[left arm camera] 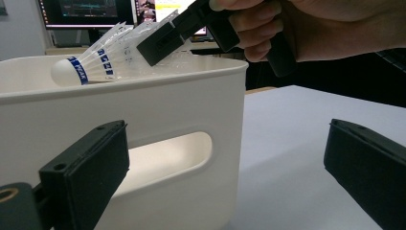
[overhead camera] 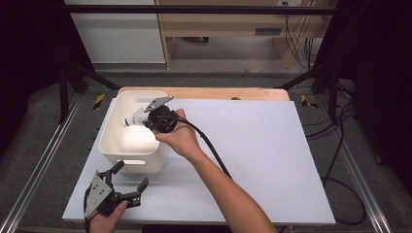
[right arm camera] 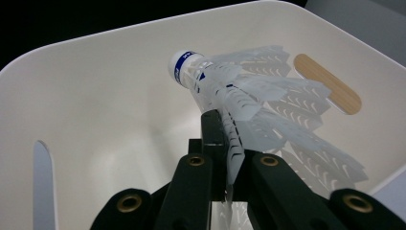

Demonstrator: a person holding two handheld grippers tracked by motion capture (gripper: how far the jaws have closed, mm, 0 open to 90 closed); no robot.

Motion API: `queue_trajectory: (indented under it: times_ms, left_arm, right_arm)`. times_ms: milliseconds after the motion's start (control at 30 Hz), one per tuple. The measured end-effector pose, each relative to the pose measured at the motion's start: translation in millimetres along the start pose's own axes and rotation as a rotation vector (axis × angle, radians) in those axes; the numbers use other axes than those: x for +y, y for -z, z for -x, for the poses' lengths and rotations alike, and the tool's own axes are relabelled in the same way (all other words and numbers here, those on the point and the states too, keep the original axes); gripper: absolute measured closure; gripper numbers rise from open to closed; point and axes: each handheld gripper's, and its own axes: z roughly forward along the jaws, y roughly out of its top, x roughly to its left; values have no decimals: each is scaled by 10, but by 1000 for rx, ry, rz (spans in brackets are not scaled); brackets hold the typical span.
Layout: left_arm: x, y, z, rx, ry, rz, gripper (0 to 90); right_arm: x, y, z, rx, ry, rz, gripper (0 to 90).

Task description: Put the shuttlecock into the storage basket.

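Now we hold the white plastic shuttlecock with the blue band round its cork (overhead camera: 133, 118) in our right gripper (overhead camera: 144, 117), whose jaws are clenched on the thin skirt. It hangs above the open white plastic storage bin with slot handles (overhead camera: 156, 161), over the bin's far half, cork end pointing away from the hand. Our left gripper (left arm camera: 225, 163) waits just outside the bin's near wall, low by the handle slot, jaws spread wide with nothing between them. We judge the carrying as done: the shuttlecock is over the bin, not yet in it. What remains, as we read it, is to loosen the jaws so it drops inside, then draw the hand clear of the bin.
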Motion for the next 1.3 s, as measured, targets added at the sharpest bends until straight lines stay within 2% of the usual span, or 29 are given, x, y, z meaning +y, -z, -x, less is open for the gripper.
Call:
queue_trajectory:
  times_ms: [433, 1000, 1100, 1200, 1300]
  left_arm:
    - [1, 2, -3, 1, -1, 0, 17]
    - [1, 0, 0, 0, 0, 0, 17]
    - [0, 1, 0, -1, 1, 0, 17]
    - [0, 1, -3, -2, 1, 0, 18]
    - [0, -2, 1, -3, 0, -1, 18]
  right_arm:
    - [29, -27, -8, 1, 6, -2, 890]
    - [22, -64, 5, 4, 7, -42, 878]
    - [6, -96, 3, 32, -11, -72, 795]
    - [2, -69, 2, 15, -32, -106, 623]
    - [15, 1, -14, 3, -36, -109, 561]
